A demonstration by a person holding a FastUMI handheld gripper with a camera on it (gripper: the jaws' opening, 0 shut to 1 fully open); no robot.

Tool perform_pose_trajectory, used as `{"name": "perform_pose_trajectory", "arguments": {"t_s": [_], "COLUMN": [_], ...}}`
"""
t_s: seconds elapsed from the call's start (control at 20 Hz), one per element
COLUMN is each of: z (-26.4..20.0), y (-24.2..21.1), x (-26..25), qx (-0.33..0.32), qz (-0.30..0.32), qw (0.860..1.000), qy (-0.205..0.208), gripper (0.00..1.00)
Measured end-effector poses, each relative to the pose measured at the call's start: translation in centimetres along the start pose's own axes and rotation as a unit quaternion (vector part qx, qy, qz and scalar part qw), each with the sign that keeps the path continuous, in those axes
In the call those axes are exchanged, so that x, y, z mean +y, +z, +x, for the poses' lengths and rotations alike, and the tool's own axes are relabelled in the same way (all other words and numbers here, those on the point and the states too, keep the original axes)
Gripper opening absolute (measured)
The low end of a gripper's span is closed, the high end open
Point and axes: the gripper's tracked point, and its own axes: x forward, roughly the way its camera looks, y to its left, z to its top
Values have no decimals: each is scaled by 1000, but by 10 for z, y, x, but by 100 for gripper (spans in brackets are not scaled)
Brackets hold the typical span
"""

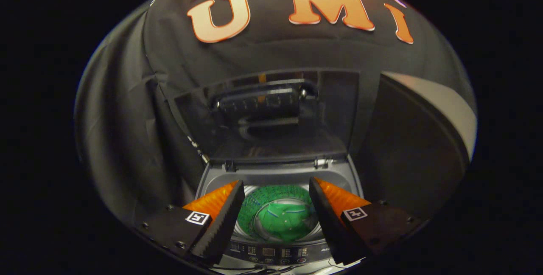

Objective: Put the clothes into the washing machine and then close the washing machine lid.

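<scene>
Beyond the spread fingers of the claw (pixel 275 183), which hold nothing, the washing machine (pixel 275 177) carries the load: a green garment (pixel 282 224) lies in its drum, seen between the fingers. The lid (pixel 271 118) stands upright behind.

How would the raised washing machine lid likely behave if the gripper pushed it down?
The lid looks like a rigid panel, hinged at the rear, so it should swing rather than flex. Standing upright, it may drop once tipped. The gripper is open, holding nothing.

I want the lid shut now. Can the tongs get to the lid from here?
Probably yes. The tongs hang open and empty over the drum with the green garment inside; the raised lid stands just beyond them, nothing between.
</scene>
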Motion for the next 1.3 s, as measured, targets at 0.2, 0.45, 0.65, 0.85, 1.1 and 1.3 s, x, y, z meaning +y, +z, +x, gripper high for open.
{"name": "perform_pose_trajectory", "arguments": {"t_s": [0.2, 0.45, 0.65, 0.85, 1.1, 1.3], "z": [1, 21, 34, 56, 88, 87], "y": [54, 121, 157, 178, 174, 168], "x": [12, 23, 35, 37, 29, 27], "qx": [-46, -89, -117, -125, -99, -100], "qz": [-2, -11, -27, -36, -37, -33], "qw": [999, 996, 992, 991, 994, 994], "qy": [11, 22, 26, 14, -7, -17], "gripper": [98, 98, 98, 98, 98, 98]}}
